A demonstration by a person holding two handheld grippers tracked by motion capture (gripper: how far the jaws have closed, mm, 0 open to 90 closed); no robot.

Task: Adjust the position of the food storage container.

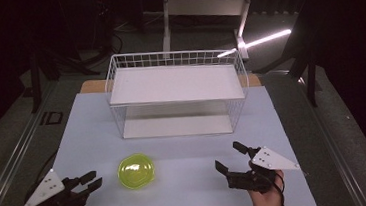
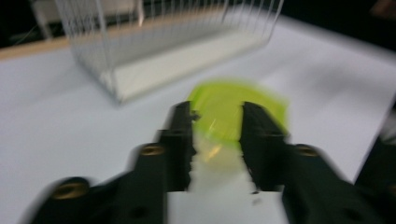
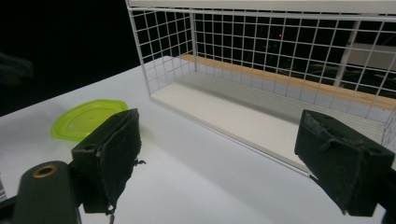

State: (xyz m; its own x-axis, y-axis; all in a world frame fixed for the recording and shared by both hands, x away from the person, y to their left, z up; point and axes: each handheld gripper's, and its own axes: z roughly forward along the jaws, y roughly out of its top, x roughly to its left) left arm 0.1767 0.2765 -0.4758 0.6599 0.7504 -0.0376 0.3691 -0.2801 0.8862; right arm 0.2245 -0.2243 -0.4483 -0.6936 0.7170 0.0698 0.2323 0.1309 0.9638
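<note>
— Any text you can read from where you stand?

— Only one mark: on the floor just off the surface's [image 1: 188, 183] left edge I see what looks like "ID" [image 1: 52, 118]. It's too faint to be sure. Nothing else I see carries lettering.

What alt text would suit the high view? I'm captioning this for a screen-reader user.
A lime-green plate lies on a pale table between two hand-held black grippers, the left gripper with jaws nearly closed and aimed at it, the right gripper with jaws spread wide. Behind stands a white two-tier wire rack.
</note>
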